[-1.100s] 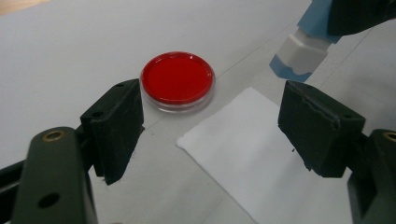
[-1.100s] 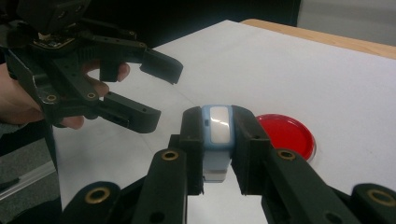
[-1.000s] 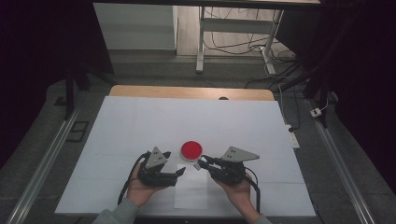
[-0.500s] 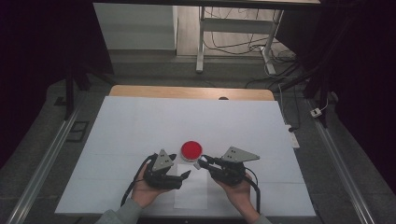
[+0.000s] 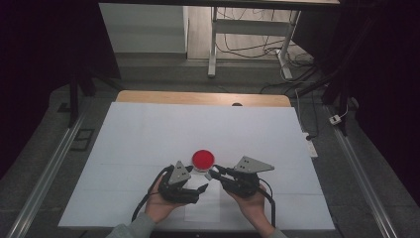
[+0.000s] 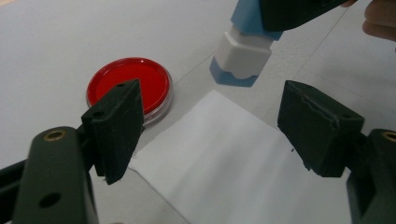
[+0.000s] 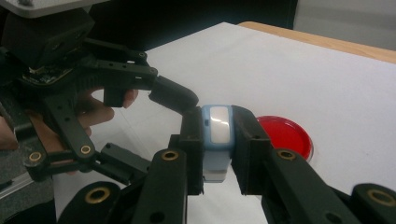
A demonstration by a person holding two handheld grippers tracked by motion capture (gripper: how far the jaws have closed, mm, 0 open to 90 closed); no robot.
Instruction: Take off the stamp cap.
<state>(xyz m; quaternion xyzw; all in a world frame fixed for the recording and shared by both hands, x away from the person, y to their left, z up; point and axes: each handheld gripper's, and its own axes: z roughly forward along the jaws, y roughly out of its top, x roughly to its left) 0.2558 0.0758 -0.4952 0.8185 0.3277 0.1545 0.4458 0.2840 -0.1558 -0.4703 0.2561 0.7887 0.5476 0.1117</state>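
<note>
Right gripper (image 7: 218, 154) pinches my small blue-and-white block (image 7: 217, 140) off the table, red dish (image 7: 286, 135) just beyond its tip, left gripper (image 6: 210, 126) spread over the paper sheet (image 6: 233, 163); pickup done, placement still pending.

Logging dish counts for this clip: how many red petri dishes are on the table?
1. The red petri dish lies on the white table, just beyond both grippers, beside the paper sheet.

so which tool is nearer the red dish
Right, though only narrowly. The right tool, shut on a small blue and white block, has its tip just beside the red dish. The left tool is open, slightly further back over the paper sheet.
</note>
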